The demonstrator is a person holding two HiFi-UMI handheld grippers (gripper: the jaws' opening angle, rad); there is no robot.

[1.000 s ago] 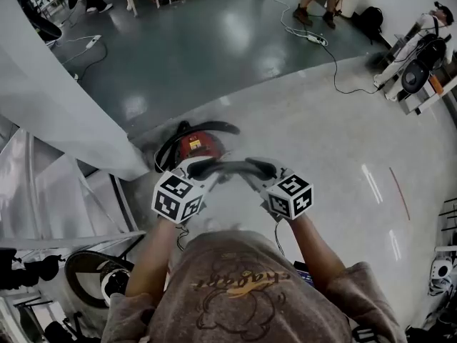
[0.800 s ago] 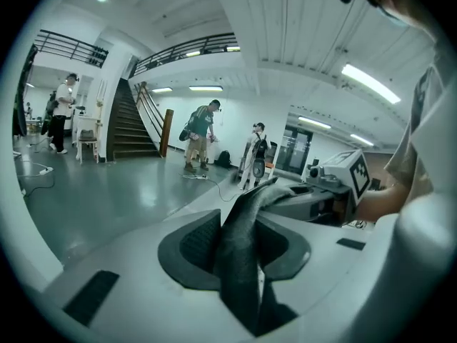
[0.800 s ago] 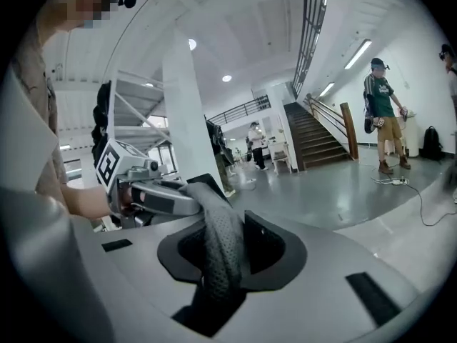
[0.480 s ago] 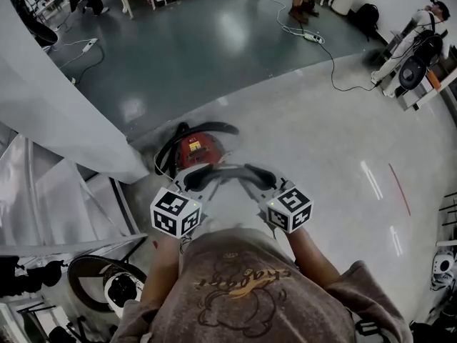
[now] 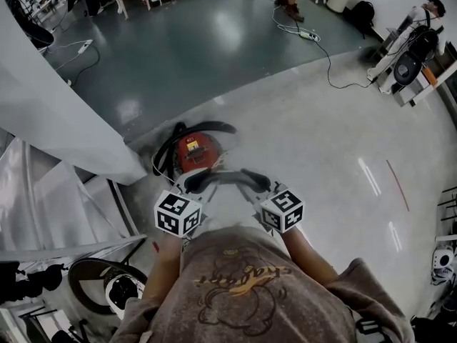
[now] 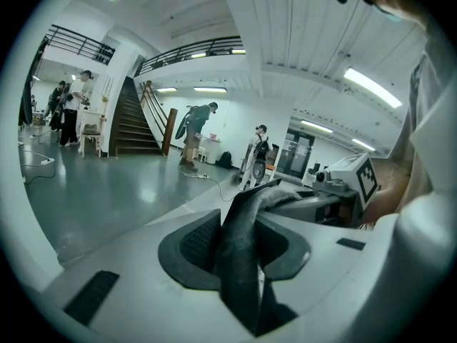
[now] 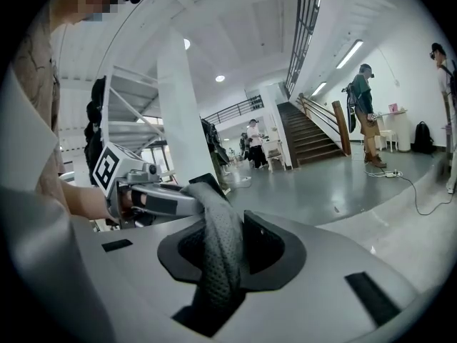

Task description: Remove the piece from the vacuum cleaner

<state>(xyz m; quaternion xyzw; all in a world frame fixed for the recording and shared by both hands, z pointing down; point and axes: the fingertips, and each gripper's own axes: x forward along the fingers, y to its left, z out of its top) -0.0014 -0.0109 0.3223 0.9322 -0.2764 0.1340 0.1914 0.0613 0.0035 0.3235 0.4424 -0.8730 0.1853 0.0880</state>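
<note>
Head view: left gripper (image 5: 196,183) and right gripper (image 5: 257,184) clamped on ends of dark curved piece (image 5: 227,175) above red vacuum cleaner (image 5: 198,148); likely freed, not yet set down.

Left gripper (image 5: 191,185): jaws on the left end of the piece (image 5: 225,175).
Right gripper (image 5: 255,185): jaws on its right end.
Piece: spans between both grippers, nearer than the vacuum cleaner (image 5: 198,148).
Vacuum cleaner: on the floor (image 5: 321,141), just right of the pillar (image 5: 71,120).
Cable (image 5: 332,59): on the floor, far ahead, right.
</note>
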